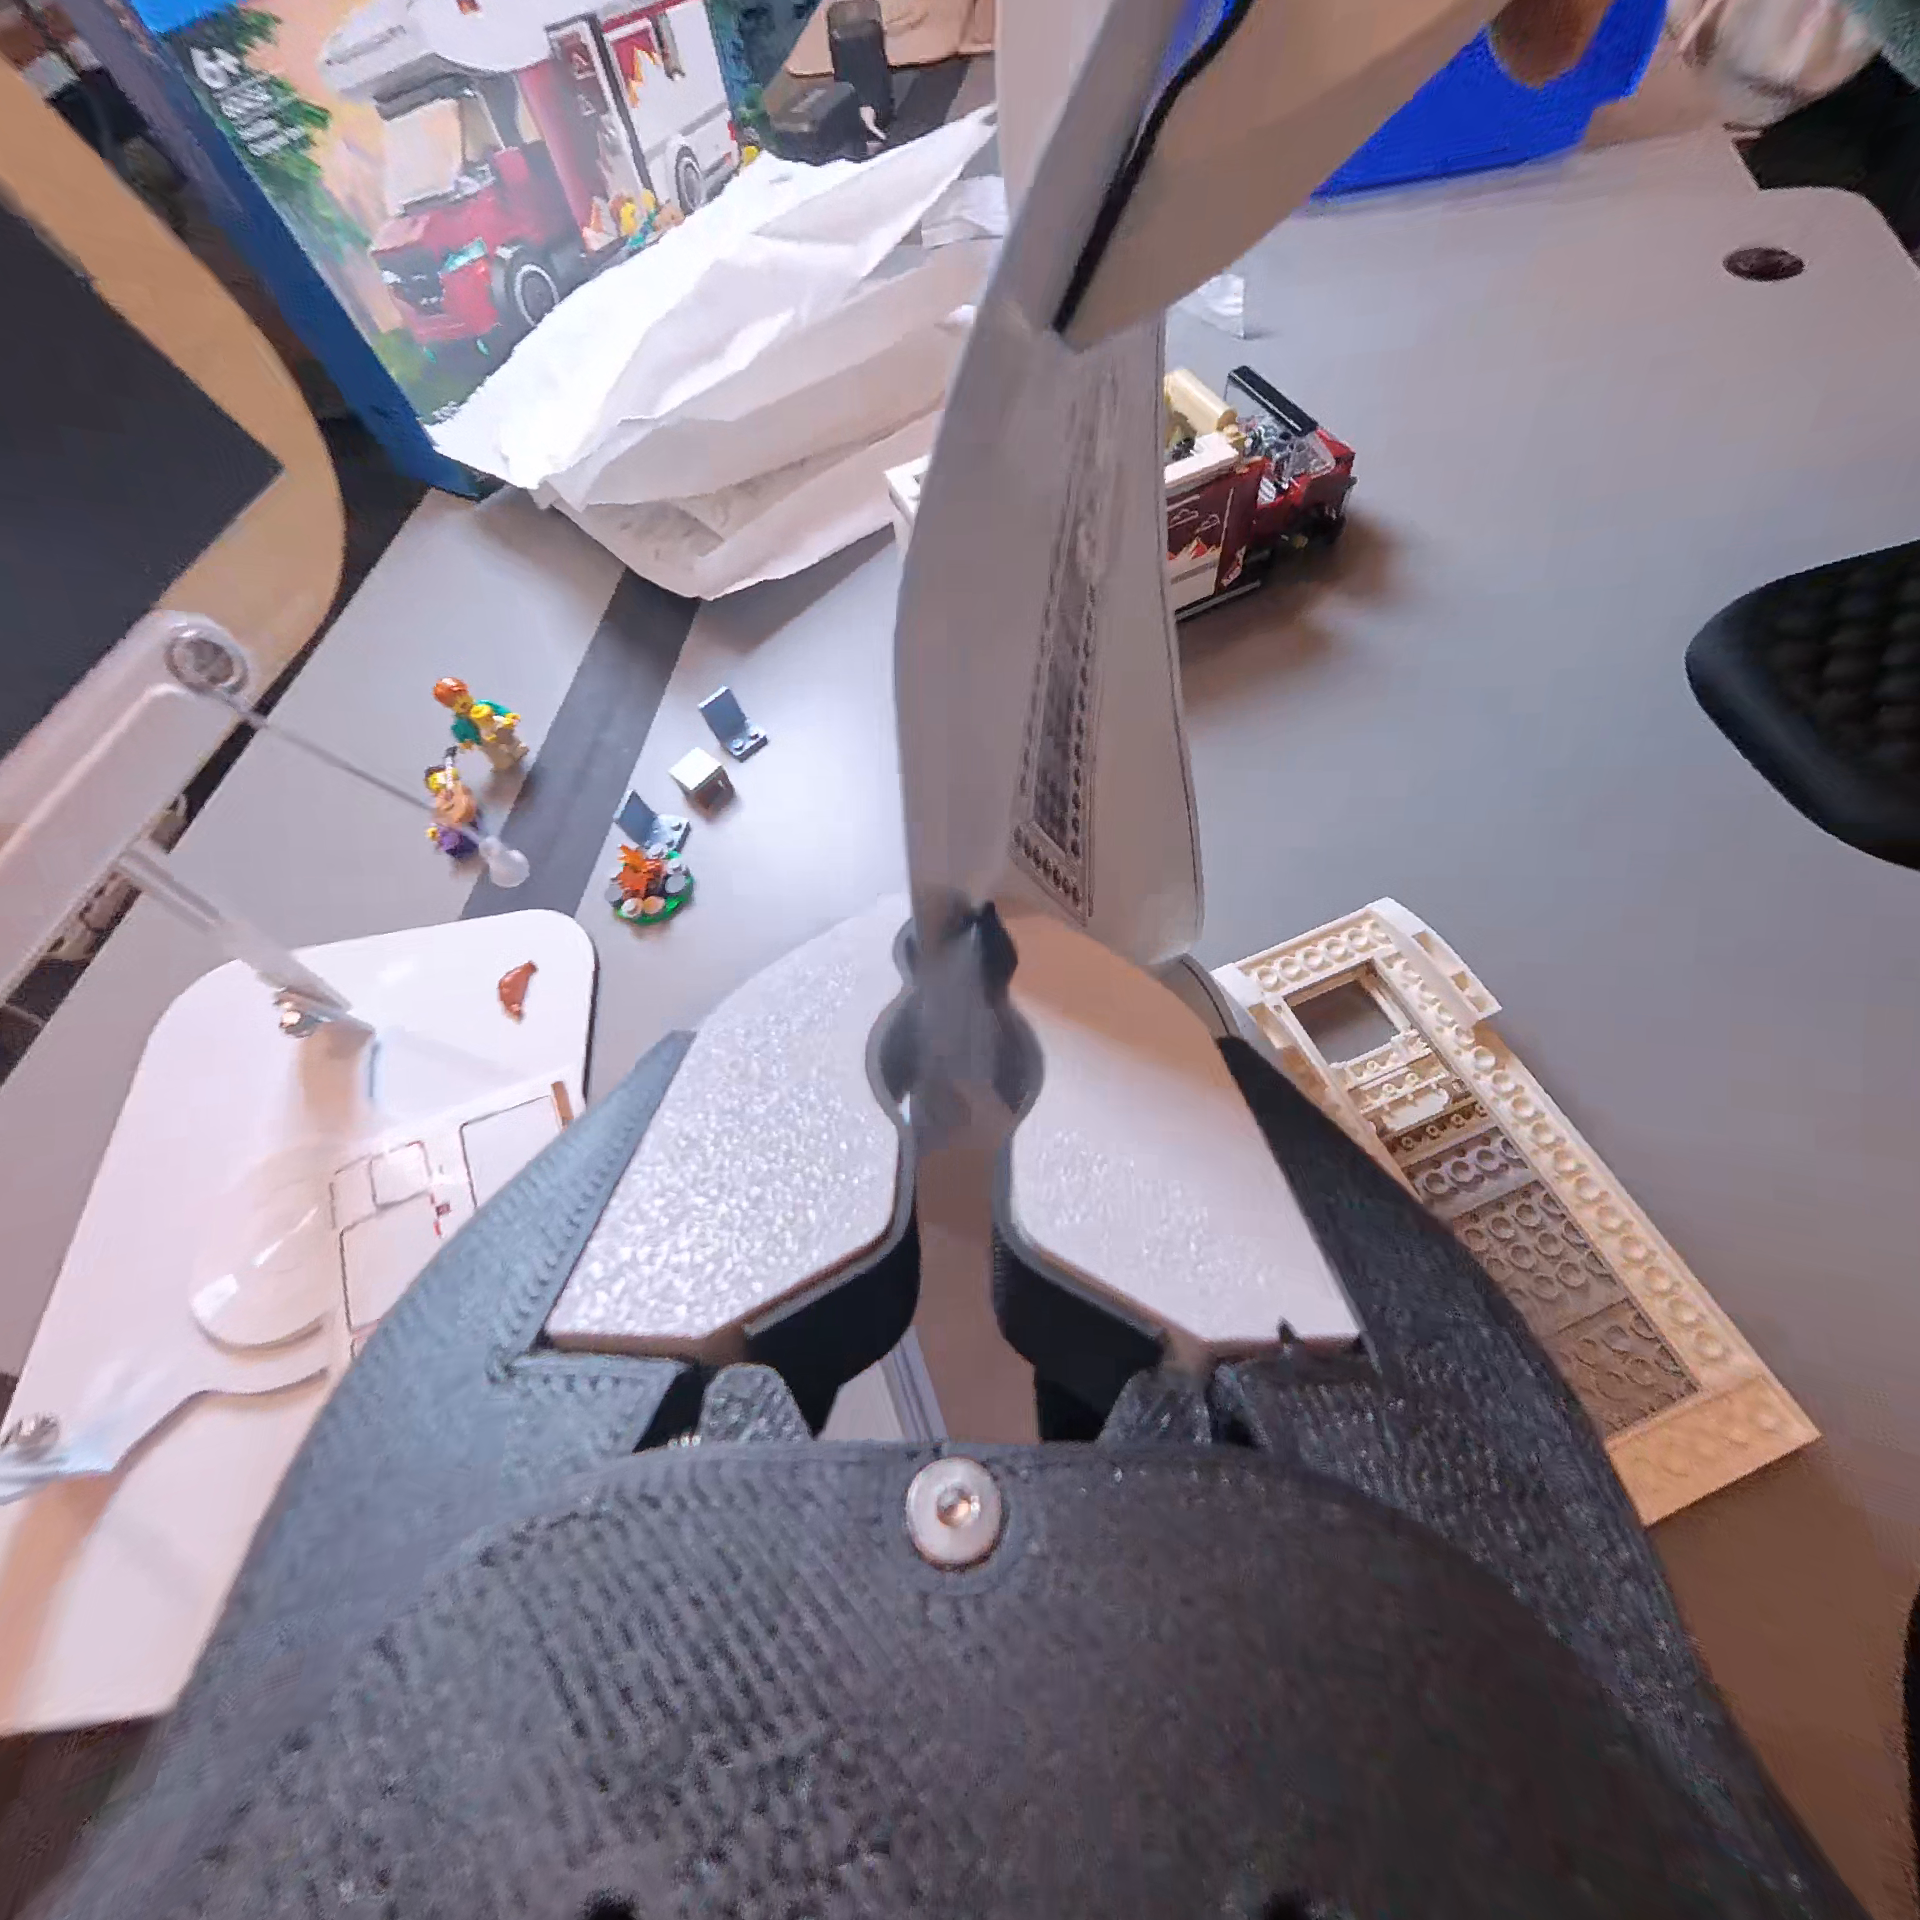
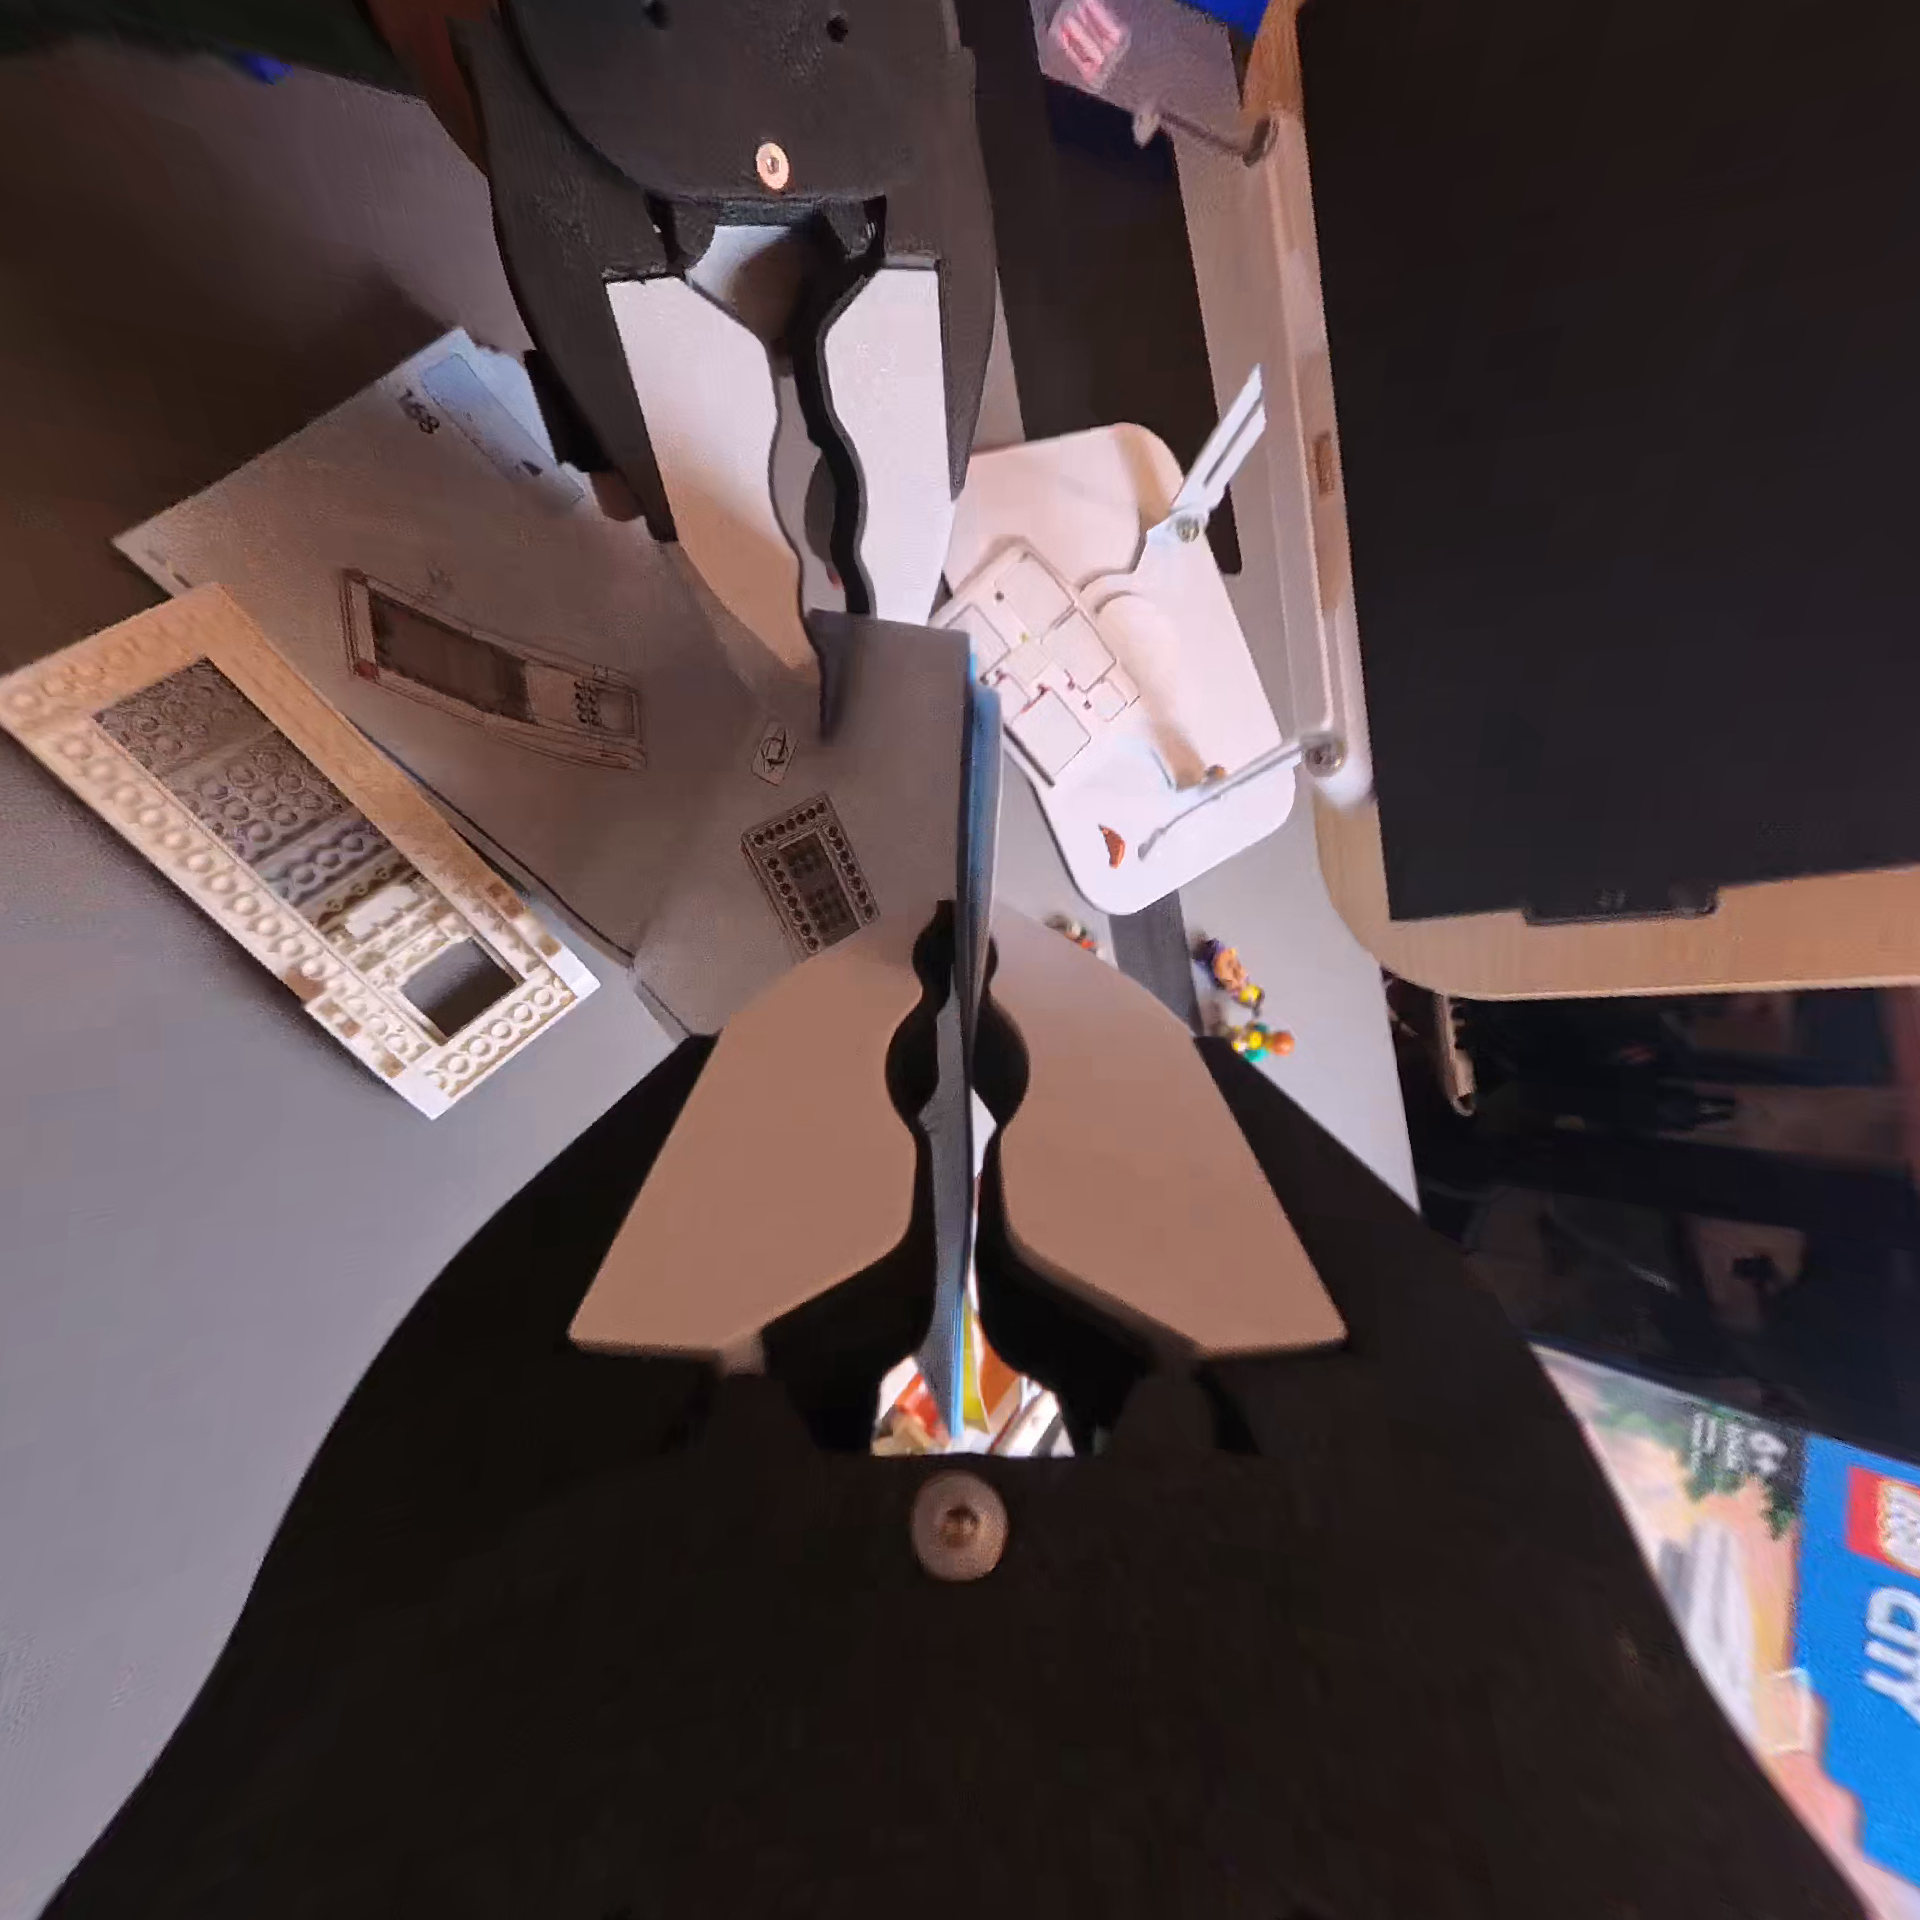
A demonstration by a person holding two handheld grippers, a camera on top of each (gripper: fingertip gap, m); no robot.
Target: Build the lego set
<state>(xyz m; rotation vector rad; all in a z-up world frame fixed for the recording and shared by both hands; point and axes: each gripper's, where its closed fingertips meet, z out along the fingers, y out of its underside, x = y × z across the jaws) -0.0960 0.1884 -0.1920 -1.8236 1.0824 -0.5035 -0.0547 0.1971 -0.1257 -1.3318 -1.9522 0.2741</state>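
**Both grippers pinch the same instruction booklet over the grey table**

Here the left gripper [image 1: 951, 971] has its fingers pressed onto the corner of a page of the instruction booklet [image 1: 1049, 665], which rises up and away from it towards the right gripper [image 2: 961, 966]. That one clamps the booklet's edge between its closed fingers, the pages running deep into the jaws. In the right wrist view the two grippers face each other across the open page (printed with brick diagrams).

Below the booklet, on the grey table [image 1: 1507, 727], lies a white brick plate assembly [image 1: 1507, 1174]. A red and white brick vehicle [image 1: 1262, 488] stands farther off. Near the left gripper are small figures [image 1: 473, 758], a tiny campfire piece [image 1: 649, 883], a white tray [image 1: 260, 1091], crumpled white paper bags [image 1: 727, 343] and the toy set box [image 1: 447, 177].
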